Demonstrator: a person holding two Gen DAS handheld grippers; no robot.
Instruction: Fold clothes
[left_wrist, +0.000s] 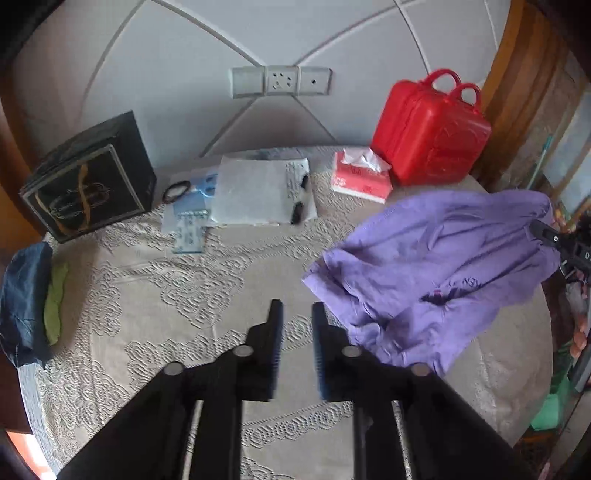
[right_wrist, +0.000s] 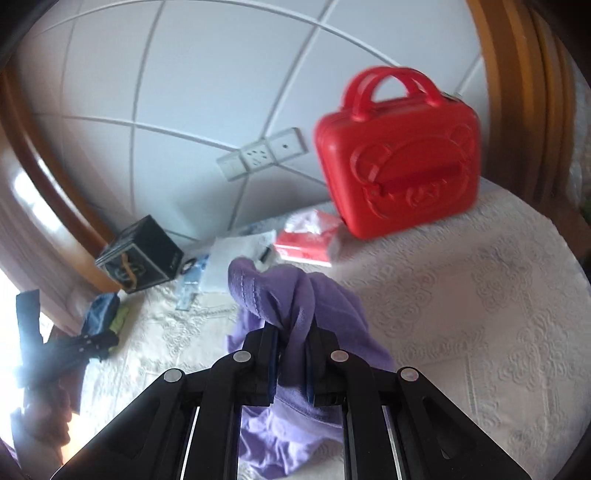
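- The right gripper (right_wrist: 291, 339) is clenched on a bunched fold of the purple cotton garment (right_wrist: 295, 295); cloth rises in a hump above its black fingers and hangs loose beneath them.
- The left gripper (left_wrist: 297, 314) holds nothing: its jaws stand apart over bare bedspread, with the garment's nearest hem just to the right of its right finger and not between the pads.
- In the left wrist view the purple garment drapes from the right gripper at the frame's right edge down to the cream embossed bedspread (left_wrist: 147, 295), its lower part resting on the cover.
- Behind the garment, against the white padded headboard (left_wrist: 184, 110), stand a red plastic carry case with two handles (left_wrist: 432, 129) and, beside it, a red-and-white tissue pack (left_wrist: 360, 177).
- Further left lie a clear plastic bag with papers (left_wrist: 258, 192), a black hair tie (left_wrist: 176, 192) and a dark square box with gold trim (left_wrist: 92, 181).
- At the bed's left edge sit a folded dark blue cloth (left_wrist: 22, 299) and a green cloth (left_wrist: 55, 302), touching.
- The middle of the bedspread, ahead of the left gripper, is open; wooden bed-frame posts (right_wrist: 517, 92) bound the right side.
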